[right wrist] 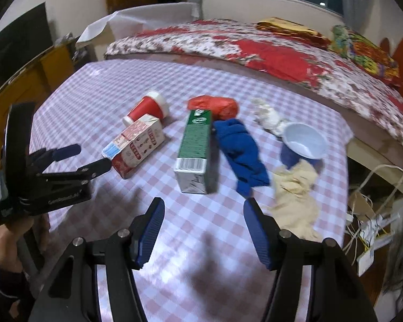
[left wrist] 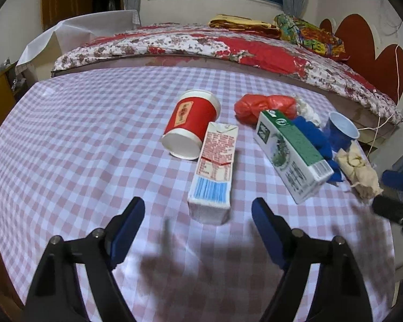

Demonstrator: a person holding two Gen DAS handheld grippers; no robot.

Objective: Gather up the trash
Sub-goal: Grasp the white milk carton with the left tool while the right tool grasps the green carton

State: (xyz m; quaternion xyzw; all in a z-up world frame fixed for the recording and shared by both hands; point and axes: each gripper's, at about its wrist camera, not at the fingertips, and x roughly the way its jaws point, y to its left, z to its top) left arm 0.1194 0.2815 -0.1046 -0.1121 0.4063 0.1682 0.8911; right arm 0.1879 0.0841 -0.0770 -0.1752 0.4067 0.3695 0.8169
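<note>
Right gripper point(left wrist: 397, 187) cut off at frame edge, blurred.

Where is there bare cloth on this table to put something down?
Bare checked tablecloth lies left of the red cup, and along the near edge, before the red carton. From green carton to blue cup and beige rag it is crowded.

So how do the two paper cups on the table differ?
The red cup lies on its side, base toward the left camera, touching the red-and-white carton. The blue cup stands roughly upright, white inside showing, among crumpled wrappers. Both look empty.
</note>
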